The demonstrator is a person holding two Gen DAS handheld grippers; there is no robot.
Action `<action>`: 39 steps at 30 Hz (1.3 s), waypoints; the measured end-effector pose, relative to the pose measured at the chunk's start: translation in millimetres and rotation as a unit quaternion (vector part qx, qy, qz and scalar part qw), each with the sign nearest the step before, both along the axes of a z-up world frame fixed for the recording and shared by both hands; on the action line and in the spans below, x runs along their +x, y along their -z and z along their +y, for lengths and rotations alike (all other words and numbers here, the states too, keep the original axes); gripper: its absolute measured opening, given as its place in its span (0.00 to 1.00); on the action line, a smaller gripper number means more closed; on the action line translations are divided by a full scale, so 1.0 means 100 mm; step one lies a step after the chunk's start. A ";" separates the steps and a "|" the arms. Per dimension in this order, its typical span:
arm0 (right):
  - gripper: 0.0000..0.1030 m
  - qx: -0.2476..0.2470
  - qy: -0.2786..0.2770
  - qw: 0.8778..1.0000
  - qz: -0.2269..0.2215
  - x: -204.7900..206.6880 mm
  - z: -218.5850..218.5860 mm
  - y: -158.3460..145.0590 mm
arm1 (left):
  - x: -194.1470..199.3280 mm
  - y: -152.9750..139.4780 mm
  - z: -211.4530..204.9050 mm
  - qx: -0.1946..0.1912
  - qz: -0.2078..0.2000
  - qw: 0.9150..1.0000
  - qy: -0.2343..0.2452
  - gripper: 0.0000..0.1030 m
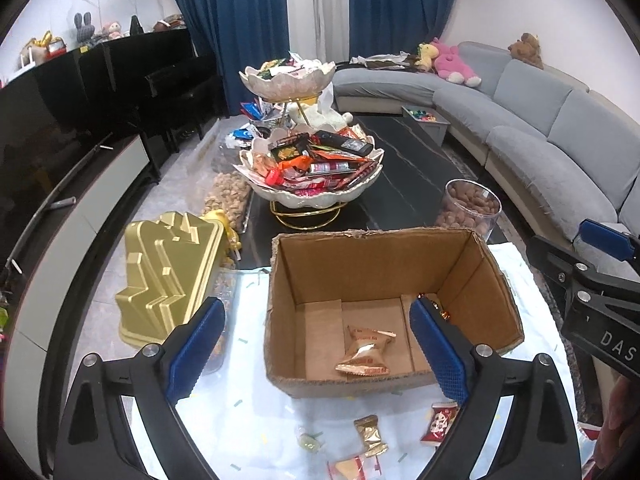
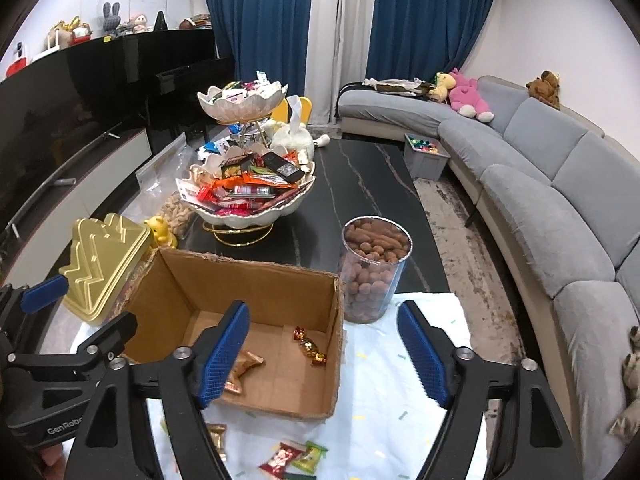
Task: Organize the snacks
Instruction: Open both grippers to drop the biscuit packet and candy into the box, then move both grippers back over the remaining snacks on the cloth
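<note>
Two grippers of ours, left gripper [image 1: 316, 354] and right gripper [image 2: 322, 354], fingers spread wide and empty, over cardboard box [image 1: 384, 256] holding gold snack packet [image 1: 366, 354], loose sweets on the tabletop

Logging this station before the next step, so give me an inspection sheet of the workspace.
Surface: white cloth over the near end of a dark table.
Job's things: open cardboard box holding a gold snack packet and a wrapped candy; loose wrapped snacks on the cloth in front.
Clutter: gold tin, clear jar of nuts, tiered snack stand.
Grippers: left gripper and right gripper both open, holding nothing.
Cables: nothing seen.
Surroundings: grey sofa, blue curtains.
</note>
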State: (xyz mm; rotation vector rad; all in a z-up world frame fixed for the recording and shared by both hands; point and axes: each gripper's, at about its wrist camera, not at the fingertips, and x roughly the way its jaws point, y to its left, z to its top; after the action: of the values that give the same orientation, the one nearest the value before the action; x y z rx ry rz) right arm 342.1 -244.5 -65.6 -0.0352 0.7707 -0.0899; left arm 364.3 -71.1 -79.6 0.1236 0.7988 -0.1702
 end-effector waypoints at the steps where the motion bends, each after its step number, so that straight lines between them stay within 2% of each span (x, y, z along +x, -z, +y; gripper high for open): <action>1: 0.81 -0.001 0.001 1.000 -0.002 -0.03 0.00 -0.01 | -0.02 -0.01 0.00 0.001 -0.002 1.000 -0.001 0.95; 25: 0.82 0.015 0.018 0.999 0.029 -0.72 -0.09 0.07 | -0.67 -0.04 0.10 0.002 0.003 1.000 -0.005 0.97; 39: 0.82 0.014 0.008 0.999 0.050 -1.08 -0.06 0.27 | -1.07 0.17 0.09 0.012 0.013 1.000 -0.004 0.97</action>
State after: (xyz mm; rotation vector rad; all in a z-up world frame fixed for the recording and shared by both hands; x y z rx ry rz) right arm 234.3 -250.6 -92.8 -0.0063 0.8713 -0.0932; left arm 257.6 -62.4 -96.2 0.1405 0.8272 -0.1552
